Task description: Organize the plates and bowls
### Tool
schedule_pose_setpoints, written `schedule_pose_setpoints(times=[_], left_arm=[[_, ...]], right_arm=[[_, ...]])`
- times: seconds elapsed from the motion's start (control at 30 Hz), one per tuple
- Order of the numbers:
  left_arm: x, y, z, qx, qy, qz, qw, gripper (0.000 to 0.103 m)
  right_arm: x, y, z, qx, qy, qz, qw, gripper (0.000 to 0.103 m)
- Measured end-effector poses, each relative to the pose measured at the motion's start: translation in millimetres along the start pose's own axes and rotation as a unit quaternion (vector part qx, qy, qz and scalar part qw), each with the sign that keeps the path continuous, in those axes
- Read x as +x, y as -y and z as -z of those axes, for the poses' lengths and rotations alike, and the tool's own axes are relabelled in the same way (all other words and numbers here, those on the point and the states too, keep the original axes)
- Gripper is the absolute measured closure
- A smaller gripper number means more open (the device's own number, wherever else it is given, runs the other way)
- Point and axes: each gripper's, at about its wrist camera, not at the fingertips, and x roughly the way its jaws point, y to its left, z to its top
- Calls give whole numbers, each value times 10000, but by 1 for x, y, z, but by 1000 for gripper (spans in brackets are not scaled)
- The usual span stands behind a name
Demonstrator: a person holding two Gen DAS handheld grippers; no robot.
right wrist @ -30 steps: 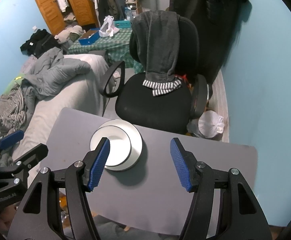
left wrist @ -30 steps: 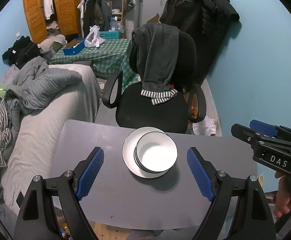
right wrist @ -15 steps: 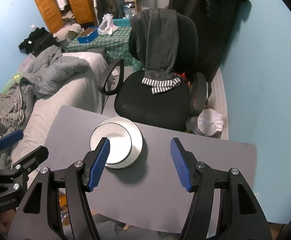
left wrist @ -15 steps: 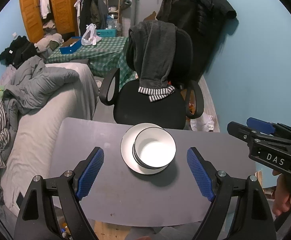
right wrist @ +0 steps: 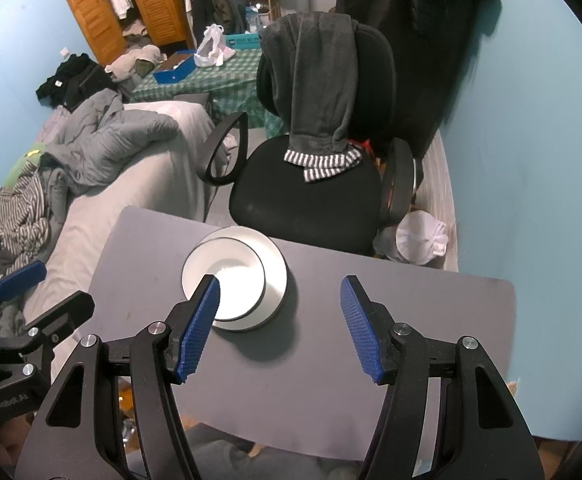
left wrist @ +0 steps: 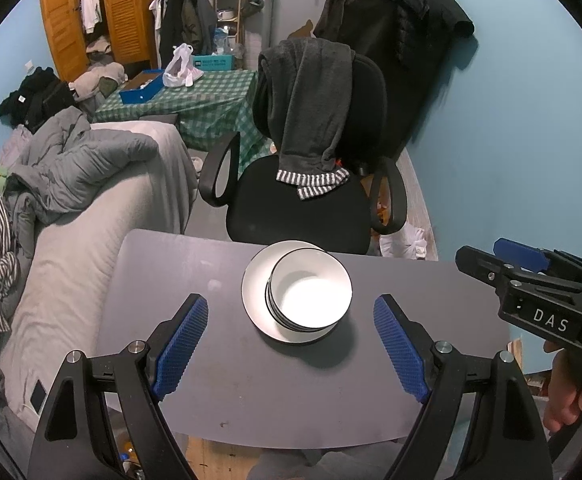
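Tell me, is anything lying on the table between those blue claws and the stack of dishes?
No. In the left wrist view, only bare grey table lies between the open left gripper and the bowls stacked on the plate.

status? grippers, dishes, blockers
Left gripper and right gripper open, empty. Bowls stacked on plate, table centre. Nothing in the way.
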Motion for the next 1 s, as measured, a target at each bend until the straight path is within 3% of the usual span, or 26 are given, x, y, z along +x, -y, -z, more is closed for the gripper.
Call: schedule_pose_setpoints(times=[1.0], left_arm=[[-2,10,3,-61,-45,-12,10000,17]], right_arm=[[-3,-1,4,-1,-26,-16,10000,42]])
